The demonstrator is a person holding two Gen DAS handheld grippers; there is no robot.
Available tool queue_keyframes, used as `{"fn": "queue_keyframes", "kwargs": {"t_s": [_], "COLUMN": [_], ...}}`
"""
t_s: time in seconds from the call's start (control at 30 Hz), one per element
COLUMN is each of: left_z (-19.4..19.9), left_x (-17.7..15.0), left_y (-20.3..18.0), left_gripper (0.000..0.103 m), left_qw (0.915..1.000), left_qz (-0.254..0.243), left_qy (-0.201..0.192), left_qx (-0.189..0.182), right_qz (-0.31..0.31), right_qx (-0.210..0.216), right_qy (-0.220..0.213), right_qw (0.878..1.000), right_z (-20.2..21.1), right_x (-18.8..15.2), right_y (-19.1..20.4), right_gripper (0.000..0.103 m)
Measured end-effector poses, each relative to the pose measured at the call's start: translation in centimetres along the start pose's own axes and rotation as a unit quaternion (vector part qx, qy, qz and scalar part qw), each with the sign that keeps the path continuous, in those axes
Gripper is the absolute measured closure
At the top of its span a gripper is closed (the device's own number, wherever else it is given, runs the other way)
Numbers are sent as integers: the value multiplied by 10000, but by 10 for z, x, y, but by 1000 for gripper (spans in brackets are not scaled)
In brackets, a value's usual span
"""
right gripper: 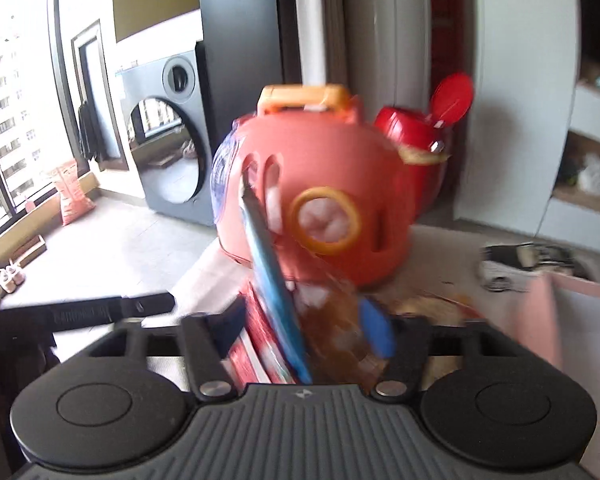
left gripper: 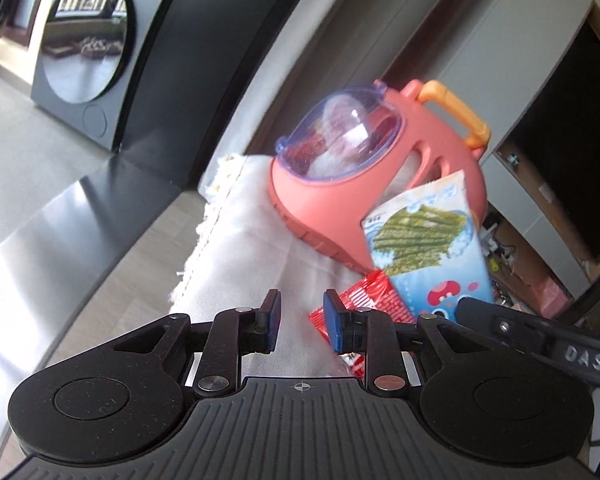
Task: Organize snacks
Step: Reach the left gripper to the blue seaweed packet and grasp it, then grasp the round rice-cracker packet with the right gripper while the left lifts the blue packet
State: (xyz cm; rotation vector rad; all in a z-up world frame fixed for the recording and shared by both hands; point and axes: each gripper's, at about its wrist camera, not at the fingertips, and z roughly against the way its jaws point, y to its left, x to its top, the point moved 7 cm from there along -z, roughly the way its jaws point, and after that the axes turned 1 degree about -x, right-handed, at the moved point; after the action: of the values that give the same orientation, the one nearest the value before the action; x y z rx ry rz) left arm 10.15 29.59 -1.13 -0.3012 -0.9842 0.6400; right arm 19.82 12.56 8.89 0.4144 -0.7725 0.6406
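A pink toy case with a clear dome lid and orange handle lies on a white cloth. It also shows in the right wrist view. My left gripper is open and empty above the cloth, with a red snack packet just beside its right finger. My right gripper holds a blue-and-white snack packet upright, close in front of the case. In the right wrist view the packet is seen edge-on, between the jaws, blurred. A brown packet sits there too.
A red bottle with an open flip lid stands behind the case. A toy car lies on the table at the right, near a pink box. A dark washing machine stands on the floor at the left.
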Motion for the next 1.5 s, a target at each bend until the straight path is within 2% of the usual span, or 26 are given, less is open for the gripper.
{"fn": "queue_keyframes", "kwargs": {"t_s": [0.03, 0.1, 0.13, 0.3, 0.4, 0.53, 0.63, 0.73, 0.83, 0.87, 0.93, 0.97, 1.0, 1.1, 1.17, 1.23, 1.3, 1.37, 1.43, 1.5], "left_z": [-2, -5, -7, -12, -6, 12, 23, 28, 35, 34, 30, 25, 20, -1, -10, -13, -8, -6, -1, 5], "left_x": [-3, -9, -12, -29, -40, -59, -79, -92, -76, -63, -43, -35, -30, -25, -29, -32, -34, -38, -45, -57], "left_y": [1, -4, -7, -29, -48, -78, -103, -124, -127, -123, -109, -100, -90, -65, -49, -42, -43, -51, -65, -76], "left_gripper": [76, 76, 76, 76, 76, 76, 76, 76, 76, 76, 76, 76, 76, 76, 76, 75, 75, 75, 75, 75], "left_qw": [10000, 9997, 9995, 9965, 9942, 9873, 9785, 9714, 9786, 9828, 9895, 9918, 9940, 9981, 9988, 9989, 9986, 9965, 9918, 9839], "left_qz": [1, -39, -56, -121, -280, -650, -1040, -1456, -1413, -1343, -1152, -1039, -913, -578, -473, -406, -499, -819, -1186, -1575], "left_qy": [38, 106, 144, 393, 512, 738, 998, 1041, 511, 252, -187, -298, -342, -206, -70, -38, -42, 139, 420, 742], "left_qx": [-69, -207, -279, -727, -907, -1251, -1475, -1560, -1405, -1243, -857, -678, -491, -89, 141, 222, 168, 31, -231, -415], "right_qz": [-53, -200, -311, -939, -1095, -1524, -1683, -1632, -1075, -840, -408, -264, -163, 27, 14, -47, -160, -285, -299, -62], "right_qx": [48, 232, 395, 1042, 1160, 1570, 1652, 1367, 638, 385, -84, -320, -542, -879, -899, -810, -686, -571, -550, -754], "right_qy": [101, 308, 398, 805, 964, 1235, 1252, 1116, 762, 637, 417, 296, 181, 74, 83, 81, -18, -159, -361, -539], "right_qw": [9999, 9991, 9979, 9868, 9825, 9679, 9637, 9707, 9892, 9937, 9983, 9987, 9982, 9961, 9959, 9967, 9975, 9978, 9974, 9957], "right_z": [-6, -10, -8, 20, 37, 58, 79, 97, 116, 121, 129, 132, 133, 130, 123, 119, 117, 114, 109, 98], "right_x": [0, -2, -7, -42, -65, -97, -120, -135, -140, -140, -140, -142, -143, -149, -148, -144, -135, -123, -109, -91], "right_y": [-1, -4, -2, -13, -17, -23, -32, -44, -55, -57, -61, -62, -64, -69, -71, -70, -69, -66, -62, -56], "right_gripper": [66, 81, 84, 86, 86, 86, 86, 86, 86, 82, 58, 37, 29, 29, 29, 29, 29, 26, 20, 20]}}
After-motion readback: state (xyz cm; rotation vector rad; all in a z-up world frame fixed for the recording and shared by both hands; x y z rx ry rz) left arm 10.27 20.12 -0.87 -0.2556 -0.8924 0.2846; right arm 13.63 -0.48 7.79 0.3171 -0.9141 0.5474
